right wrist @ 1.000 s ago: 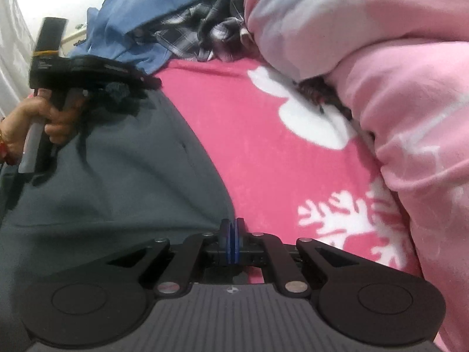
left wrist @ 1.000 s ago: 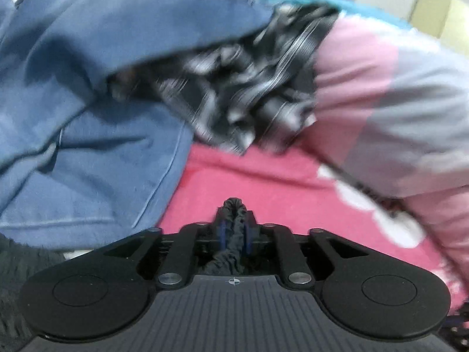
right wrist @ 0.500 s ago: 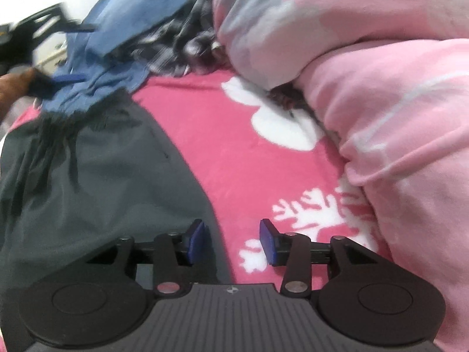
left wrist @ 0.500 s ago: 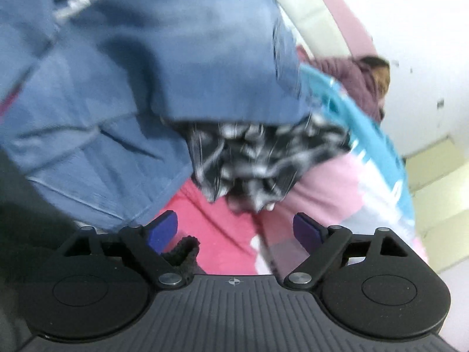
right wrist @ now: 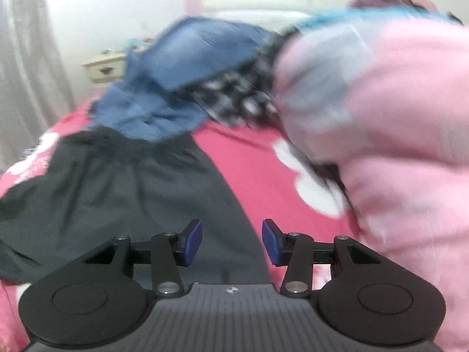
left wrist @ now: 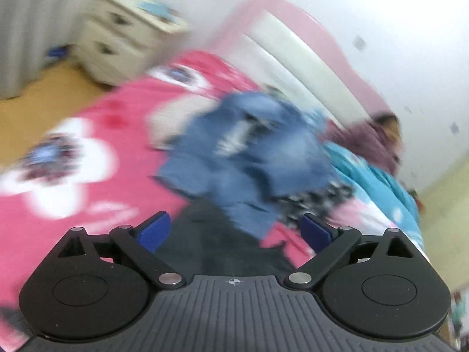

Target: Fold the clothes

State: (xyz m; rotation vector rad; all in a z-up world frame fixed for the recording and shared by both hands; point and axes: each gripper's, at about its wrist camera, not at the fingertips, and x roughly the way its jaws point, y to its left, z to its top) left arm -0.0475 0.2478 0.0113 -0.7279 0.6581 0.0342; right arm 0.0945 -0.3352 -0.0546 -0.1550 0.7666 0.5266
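A dark grey garment (right wrist: 123,187) lies spread on the pink flowered bedspread (right wrist: 258,164); it also shows in the left wrist view (left wrist: 211,240). My right gripper (right wrist: 231,242) is open and empty just above its near right edge. My left gripper (left wrist: 234,231) is open wide and empty, raised above the garment's far end. A crumpled blue denim garment (left wrist: 249,152) lies beyond it, also in the right wrist view (right wrist: 164,88), over a black-and-white checked cloth (right wrist: 234,96). Both views are blurred.
A bulky pink and grey quilt (right wrist: 381,117) fills the right side of the bed. A pink and white headboard (left wrist: 299,55) stands at the back. A white nightstand (left wrist: 123,38) stands on the wooden floor (left wrist: 35,94) to the left.
Both grippers opened and let go of the dark garment, which now lies flat. Both pulled back and up from it; the left one swung to face the bed's head.
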